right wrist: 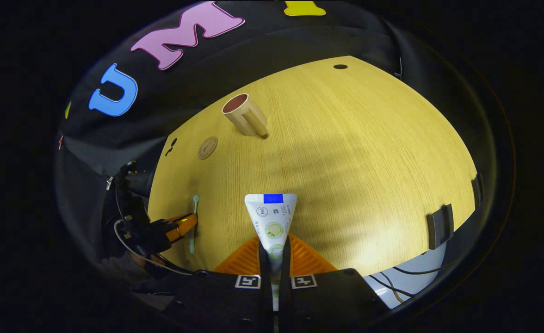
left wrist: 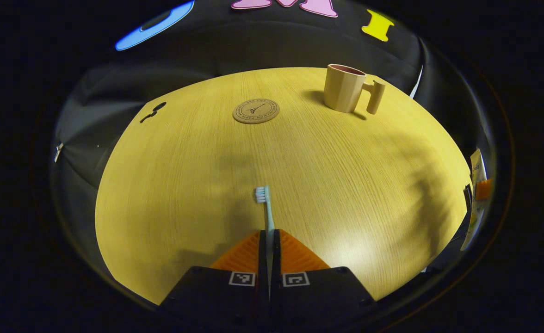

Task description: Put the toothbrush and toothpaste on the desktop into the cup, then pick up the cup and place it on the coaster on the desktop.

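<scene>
Left gripper view: the left gripper (left wrist: 268, 238) is closed on the toothbrush (left wrist: 266, 208), bristles pointing up-frame at centre; the coaster (left wrist: 256, 111), stamped with ring lettering too small to read, lies upper centre, the empty cup (left wrist: 344, 88) upper right. Right gripper view: the right gripper (right wrist: 275, 252) pinches the toothpaste (right wrist: 272, 217) at lower centre, its label print illegible. Both items appear grasped; insertion and moving the cup to the coaster remain.

Toothbrush (left wrist: 267, 210): pale blue, white bristles, handle pinched between left gripper's fingers, head pointing forward.
Toothpaste (right wrist: 272, 217): white tube, clamped between right gripper's fingers, flat crimped end forward.
Cup (left wrist: 345, 88): beige, handled, upright, empty, on desktop.
Coaster (left wrist: 256, 111): round, printed, flat, beside cup, apart.
</scene>
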A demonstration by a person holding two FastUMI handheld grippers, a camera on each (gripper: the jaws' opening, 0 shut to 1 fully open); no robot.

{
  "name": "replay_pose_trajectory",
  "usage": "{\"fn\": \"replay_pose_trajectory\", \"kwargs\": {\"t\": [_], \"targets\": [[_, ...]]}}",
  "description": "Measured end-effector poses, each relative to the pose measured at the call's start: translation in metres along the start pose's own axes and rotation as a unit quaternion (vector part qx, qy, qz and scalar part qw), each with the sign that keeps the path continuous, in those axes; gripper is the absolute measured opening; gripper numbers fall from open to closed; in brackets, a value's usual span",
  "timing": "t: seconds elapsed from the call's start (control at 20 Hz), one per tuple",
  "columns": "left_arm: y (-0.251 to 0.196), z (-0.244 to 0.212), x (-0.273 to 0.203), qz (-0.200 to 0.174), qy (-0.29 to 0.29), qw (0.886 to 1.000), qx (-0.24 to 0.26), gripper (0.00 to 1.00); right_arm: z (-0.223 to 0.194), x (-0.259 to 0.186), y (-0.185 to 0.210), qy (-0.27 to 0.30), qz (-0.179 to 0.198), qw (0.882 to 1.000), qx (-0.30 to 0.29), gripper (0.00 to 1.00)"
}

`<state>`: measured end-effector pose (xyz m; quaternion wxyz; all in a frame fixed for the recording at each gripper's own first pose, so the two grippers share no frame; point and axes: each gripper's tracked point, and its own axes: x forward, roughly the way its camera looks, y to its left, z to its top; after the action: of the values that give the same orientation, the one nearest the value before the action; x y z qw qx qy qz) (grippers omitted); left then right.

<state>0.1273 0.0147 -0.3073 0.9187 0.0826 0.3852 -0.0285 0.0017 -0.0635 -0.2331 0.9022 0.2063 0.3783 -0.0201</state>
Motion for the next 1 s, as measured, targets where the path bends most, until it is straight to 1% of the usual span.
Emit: {"fn": "replay_pose_trajectory", "kwargs": {"t": [0.15, 0.35, 0.45, 0.55, 0.7, 0.8, 0.9, 1.0], "targets": [[0.000, 0.001, 0.000, -0.010, 0.004, 1.000, -0.001, 0.07, 0.005, -0.004, 0.000, -0.010, -0.001, 1.000, -0.004, 0.09], [0.006, 0.001, -0.003, -0.005, -0.005, 1.000, -0.011, 0.06, 0.008, -0.002, 0.001, -0.028, 0.006, 1.000, -0.004, 0.09], [0.006, 0.006, -0.011, -0.008, -0.018, 1.000, -0.025, 0.06, 0.013, -0.002, 0.004, -0.040, 0.010, 0.999, -0.013, 0.09], [0.002, 0.020, -0.026, -0.018, -0.045, 0.998, -0.045, 0.06, 0.024, -0.002, 0.010, -0.059, 0.016, 0.998, -0.028, 0.09], [-0.003, 0.048, -0.051, -0.032, -0.094, 0.992, -0.079, 0.06, 0.056, -0.003, 0.030, -0.100, 0.040, 0.993, -0.053, 0.09], [-0.009, 0.070, -0.070, -0.046, -0.131, 0.985, -0.100, 0.06, 0.082, -0.008, 0.045, -0.129, 0.063, 0.987, -0.067, 0.09], [-0.014, 0.094, -0.092, -0.061, -0.171, 0.976, -0.120, 0.06, 0.120, -0.012, 0.061, -0.165, 0.084, 0.979, -0.081, 0.09], [-0.019, 0.116, -0.113, -0.074, -0.212, 0.965, -0.133, 0.06, 0.160, -0.015, 0.077, -0.208, 0.110, 0.968, -0.089, 0.09]]}}
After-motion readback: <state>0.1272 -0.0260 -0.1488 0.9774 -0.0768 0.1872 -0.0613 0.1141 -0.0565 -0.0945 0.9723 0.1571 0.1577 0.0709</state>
